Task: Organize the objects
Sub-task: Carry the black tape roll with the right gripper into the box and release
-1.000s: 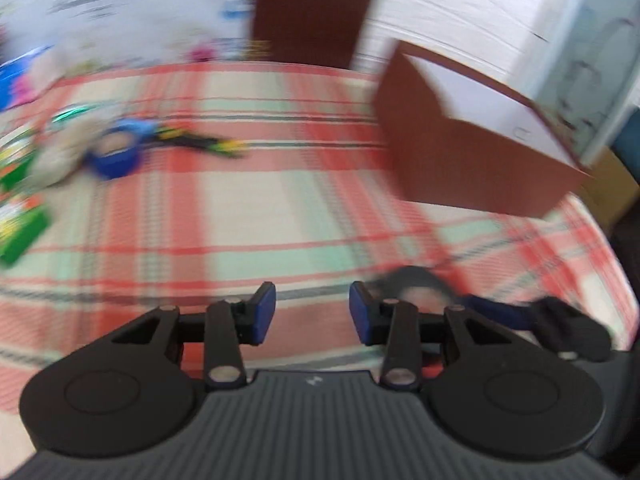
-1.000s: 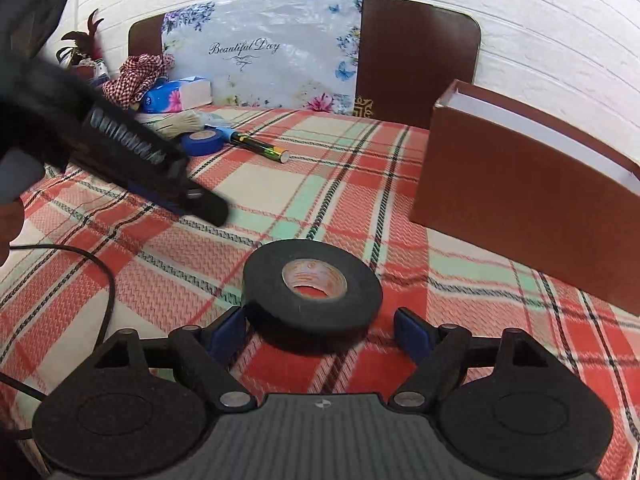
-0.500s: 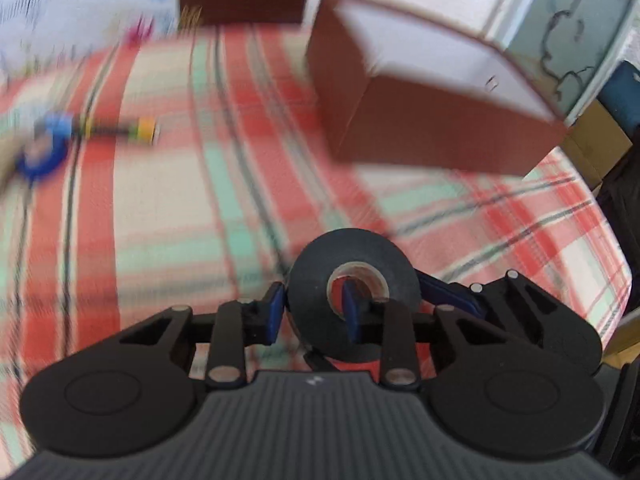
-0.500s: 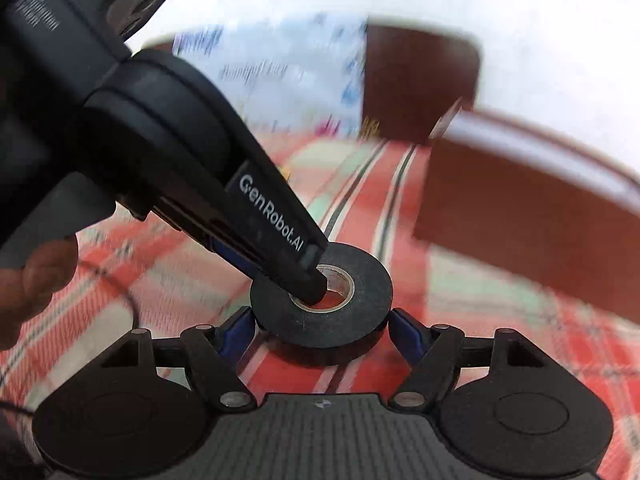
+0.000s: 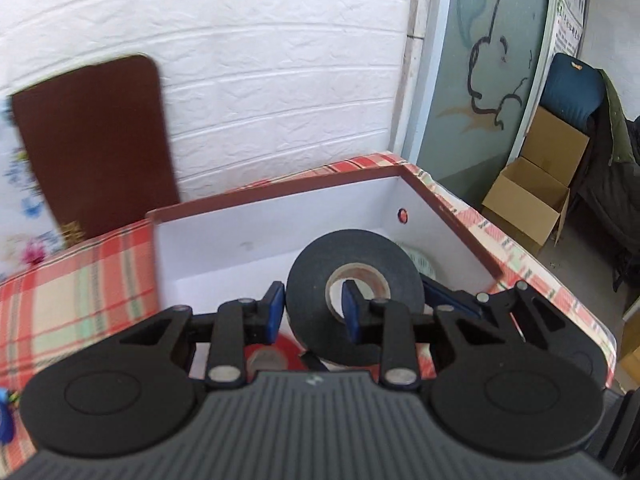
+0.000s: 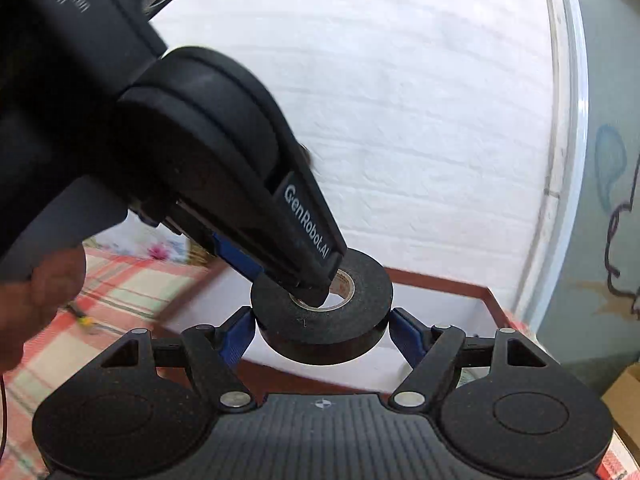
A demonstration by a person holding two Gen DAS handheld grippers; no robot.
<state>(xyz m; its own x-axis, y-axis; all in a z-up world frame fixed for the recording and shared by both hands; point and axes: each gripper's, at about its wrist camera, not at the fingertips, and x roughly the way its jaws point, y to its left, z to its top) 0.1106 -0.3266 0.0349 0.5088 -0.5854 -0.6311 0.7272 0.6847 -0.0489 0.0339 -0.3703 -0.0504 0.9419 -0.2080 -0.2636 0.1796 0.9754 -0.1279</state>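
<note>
Black tape roll [image 5: 354, 296] sits mid-frame in both wrist views, held up over the open brown box [image 5: 276, 200] with its white interior. Left gripper [image 5: 312, 312]: fingers clenched on the roll's wall, one blue pad [image 5: 275, 310] outside the ring, the other inside the cardboard core. Seen from the right wrist, that same left gripper [image 6: 316, 292] reaches down from the upper left of the frame, its tip in the roll's hole, a hand [image 6: 36, 296] at the left edge behind it.

Right gripper [image 6: 322, 334]: fingers spread wide on either side of the roll [image 6: 324, 320], blue pads at its outer rim. Left pad looks to be touching; whether the right one presses, cannot tell.

Inside the box, lower centre of the left wrist view, a red tape roll [image 5: 276, 354] lies on the floor of the box, and a pale roll [image 5: 418, 262] shows behind the black one. Box rests on a red-and-green plaid cloth [image 5: 76, 300]. White brick wall [image 5: 280, 80] behind; cardboard boxes [image 5: 532, 196] at right.
</note>
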